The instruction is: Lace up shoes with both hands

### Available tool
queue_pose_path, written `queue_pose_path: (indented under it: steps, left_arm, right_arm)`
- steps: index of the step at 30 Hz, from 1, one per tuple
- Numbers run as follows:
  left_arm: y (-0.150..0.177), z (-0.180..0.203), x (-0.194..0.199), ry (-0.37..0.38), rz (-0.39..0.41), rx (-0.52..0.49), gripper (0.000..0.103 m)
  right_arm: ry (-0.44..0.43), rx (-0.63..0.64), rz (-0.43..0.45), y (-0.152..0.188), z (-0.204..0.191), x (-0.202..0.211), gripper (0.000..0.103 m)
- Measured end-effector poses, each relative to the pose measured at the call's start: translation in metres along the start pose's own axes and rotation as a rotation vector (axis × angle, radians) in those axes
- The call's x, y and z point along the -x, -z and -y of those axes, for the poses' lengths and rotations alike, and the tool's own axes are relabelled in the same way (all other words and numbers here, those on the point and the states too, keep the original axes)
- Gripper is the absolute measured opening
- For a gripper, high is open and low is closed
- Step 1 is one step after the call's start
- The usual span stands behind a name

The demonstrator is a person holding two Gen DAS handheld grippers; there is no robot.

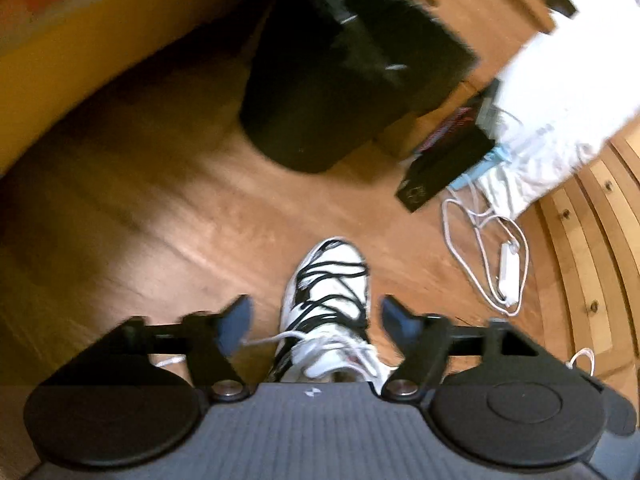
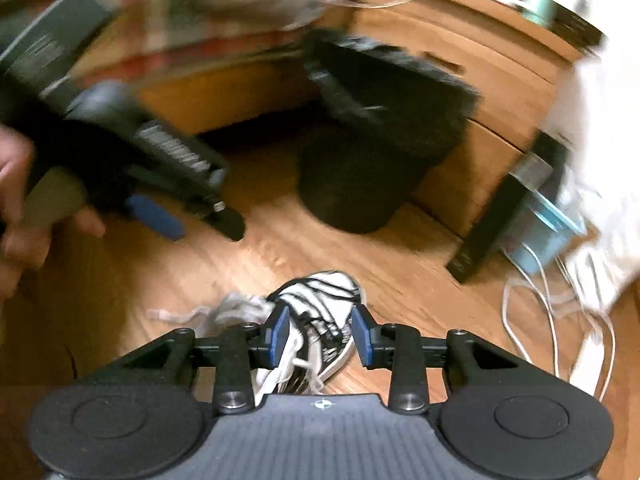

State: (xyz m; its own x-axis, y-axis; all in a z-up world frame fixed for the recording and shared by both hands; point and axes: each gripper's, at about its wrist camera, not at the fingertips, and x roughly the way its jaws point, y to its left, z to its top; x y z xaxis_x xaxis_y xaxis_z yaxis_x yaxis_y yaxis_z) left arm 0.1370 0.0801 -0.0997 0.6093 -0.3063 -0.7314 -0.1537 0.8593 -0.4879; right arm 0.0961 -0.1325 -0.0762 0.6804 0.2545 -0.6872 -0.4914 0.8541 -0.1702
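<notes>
A white shoe with black stripes point(image 1: 328, 300) lies on the wooden floor, toe pointing away. In the left wrist view my left gripper point(image 1: 316, 316) hovers over it, open wide, one finger on each side. A white lace point(image 1: 260, 340) runs from the shoe's tongue to the left pad point(image 1: 236, 328) and is not clamped. In the right wrist view the shoe point(image 2: 320, 292) lies below my right gripper point(image 2: 320, 332), which is open with nothing pinched between its blue pads. Loose lace ends point(image 2: 180, 314) trail on the floor to the shoe's left. My left gripper point(image 2: 192, 224) shows at upper left, held by a hand point(image 2: 12, 200).
A black bin point(image 1: 340, 92) stands beyond the shoe, in front of wooden drawers point(image 2: 480, 92). To the right lie a black box point(image 1: 444, 168), a white cable with an adapter point(image 1: 508, 272) and a white bag point(image 1: 560, 100). Bare wooden floor point(image 1: 160, 200) stretches to the left.
</notes>
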Motion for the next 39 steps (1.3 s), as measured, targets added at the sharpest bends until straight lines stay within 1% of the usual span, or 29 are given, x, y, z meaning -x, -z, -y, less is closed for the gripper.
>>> queue_pose_path:
  steps: [1,2,5,7,8,10,12,13,14,16,17,19,20,21,23,24,26,29,31,33,35,39]
  left_arm:
    - [0.001,0.005,0.006,-0.001,0.013,-0.015,0.1]
    - [0.002,0.009,0.012,-0.004,0.026,-0.029,0.103]
    - [0.007,0.019,0.026,-0.037,0.046,-0.048,0.103]
    - [0.014,0.026,0.036,-0.068,0.056,-0.086,0.103]
    - [0.018,0.03,0.041,-0.099,0.054,-0.111,0.103]
    - [0.025,0.043,0.05,-0.175,0.054,-0.186,0.103]
    - [0.033,0.055,0.066,-0.216,0.094,-0.268,0.103]
    - [0.036,0.06,0.073,-0.224,0.112,-0.288,0.103]
    - [0.039,0.064,0.079,-0.231,0.12,-0.305,0.103]
    - [0.048,0.069,0.085,-0.265,0.11,-0.326,0.103]
    - [0.054,0.071,0.086,-0.302,0.103,-0.331,0.103]
    - [0.064,0.078,0.088,-0.402,0.089,-0.336,0.103]
    - [0.069,0.081,0.088,-0.433,0.084,-0.345,0.103]
    - [0.073,0.084,0.087,-0.437,0.075,-0.363,0.103]
    - [0.076,0.089,0.085,-0.393,0.06,-0.41,0.103]
    - [0.075,0.09,0.084,-0.389,0.066,-0.417,0.103]
    - [0.071,0.09,0.083,-0.385,0.073,-0.408,0.103]
    - [0.068,0.083,0.081,-0.391,0.052,-0.352,0.103]
    - [0.066,0.083,0.084,-0.374,0.047,-0.329,0.103]
    - [0.066,0.087,0.093,-0.354,0.059,-0.341,0.103]
    - [0.07,0.088,0.102,-0.353,0.064,-0.361,0.103]
    - [0.076,0.092,0.108,-0.348,0.048,-0.372,0.103]
  right_arm:
    - [0.003,-0.065,-0.02,0.001,0.003,0.002,0.039]
    - [0.006,-0.131,-0.042,0.003,0.007,0.005,0.04]
    - [0.01,-0.313,-0.107,0.009,0.014,0.012,0.04]
    - [0.013,-0.375,-0.136,0.016,0.012,0.021,0.04]
    - [0.013,-0.402,-0.147,0.02,0.01,0.026,0.04]
    - [0.009,-0.404,-0.174,0.023,0.003,0.038,0.04]
    - [0.007,-0.368,-0.185,0.02,-0.003,0.048,0.04]
    - [0.01,-0.372,-0.186,0.018,-0.005,0.052,0.04]
    - [0.014,-0.378,-0.188,0.017,-0.007,0.055,0.041]
    - [0.016,-0.402,-0.197,0.016,-0.008,0.056,0.041]
    - [0.019,-0.406,-0.199,0.017,-0.008,0.055,0.041]
    - [0.061,-0.361,-0.188,0.015,-0.013,0.059,0.041]
    - [0.083,-0.337,-0.182,0.014,-0.016,0.061,0.041]
    - [0.095,-0.339,-0.177,0.015,-0.016,0.064,0.041]
    - [0.099,-0.384,-0.18,0.018,-0.012,0.066,0.04]
    - [0.102,-0.402,-0.183,0.02,-0.011,0.067,0.041]
    - [0.097,-0.39,-0.18,0.022,-0.01,0.065,0.041]
    - [0.125,-0.38,-0.168,0.023,-0.008,0.064,0.041]
    - [0.128,-0.381,-0.173,0.023,-0.005,0.066,0.041]
    - [0.135,-0.376,-0.174,0.022,-0.003,0.071,0.041]
    - [0.138,-0.375,-0.163,0.02,-0.002,0.08,0.041]
    - [0.134,-0.4,-0.156,0.02,0.001,0.087,0.042]
